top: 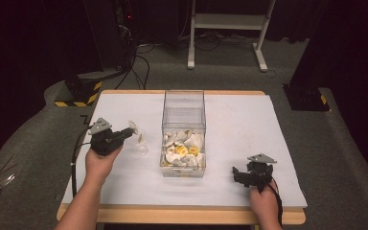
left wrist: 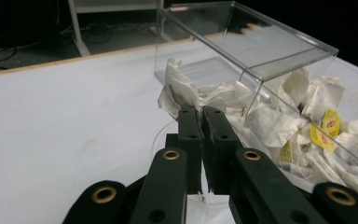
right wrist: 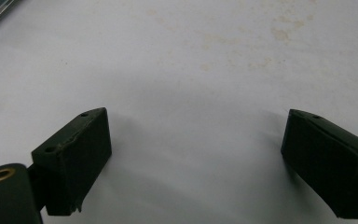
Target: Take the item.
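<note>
My left gripper is shut on a crumpled white tea bag, left of the clear plastic box. It holds the bag just above a small clear cup, whose rim curves under the jaws in the left gripper view. The near half of the box is heaped with several white and yellow tea bags. My right gripper rests low over the white table right of the box, jaws wide open with nothing between them.
The table's wooden edge runs along the front. Beyond the table are a white desk frame, cables on the grey floor and a black stand with yellow stripes. Faint stains mark the table surface under the right gripper.
</note>
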The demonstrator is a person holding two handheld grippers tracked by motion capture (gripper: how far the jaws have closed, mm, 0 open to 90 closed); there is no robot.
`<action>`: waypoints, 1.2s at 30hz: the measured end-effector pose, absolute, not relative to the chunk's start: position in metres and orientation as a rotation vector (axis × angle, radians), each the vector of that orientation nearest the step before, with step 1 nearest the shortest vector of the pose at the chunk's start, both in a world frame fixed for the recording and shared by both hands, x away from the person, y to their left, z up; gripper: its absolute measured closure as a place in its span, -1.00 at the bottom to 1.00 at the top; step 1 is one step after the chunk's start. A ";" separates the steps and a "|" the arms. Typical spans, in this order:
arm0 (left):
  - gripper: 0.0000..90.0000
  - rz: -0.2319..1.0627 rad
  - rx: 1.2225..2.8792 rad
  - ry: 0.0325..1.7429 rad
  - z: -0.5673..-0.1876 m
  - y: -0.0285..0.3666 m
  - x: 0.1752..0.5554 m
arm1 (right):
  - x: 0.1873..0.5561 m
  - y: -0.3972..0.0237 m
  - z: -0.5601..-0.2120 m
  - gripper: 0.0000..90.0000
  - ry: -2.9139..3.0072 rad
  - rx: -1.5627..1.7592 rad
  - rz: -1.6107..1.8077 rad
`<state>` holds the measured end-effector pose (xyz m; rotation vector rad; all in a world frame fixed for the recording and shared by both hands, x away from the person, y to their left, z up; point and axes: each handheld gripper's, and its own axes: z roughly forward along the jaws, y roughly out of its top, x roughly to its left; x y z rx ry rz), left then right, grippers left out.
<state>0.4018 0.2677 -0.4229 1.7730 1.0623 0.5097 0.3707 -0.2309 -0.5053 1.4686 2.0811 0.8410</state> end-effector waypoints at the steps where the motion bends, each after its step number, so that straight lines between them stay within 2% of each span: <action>1: 0.92 0.511 1.776 1.061 -0.424 0.267 0.402 | 0.371 -0.231 -0.505 -0.82 2.081 1.468 0.841; 13: 0.90 0.499 1.832 1.086 -0.432 0.262 0.404 | 0.371 -0.231 -0.505 -0.82 2.080 1.469 0.840; 17: 0.82 0.498 1.850 1.089 -0.434 0.259 0.404 | 0.371 -0.231 -0.505 -0.82 2.081 1.468 0.841; 26: 0.15 0.542 1.838 1.081 -0.424 0.256 0.400 | 0.371 -0.231 -0.505 -0.82 2.081 1.468 0.841; 29: 0.00 0.536 1.833 1.066 -0.421 0.258 0.396 | 0.371 -0.231 -0.505 -0.82 2.081 1.468 0.841; 36: -0.14 0.475 1.815 1.052 -0.419 0.268 0.391 | 0.371 -0.231 -0.505 -0.82 2.081 1.468 0.841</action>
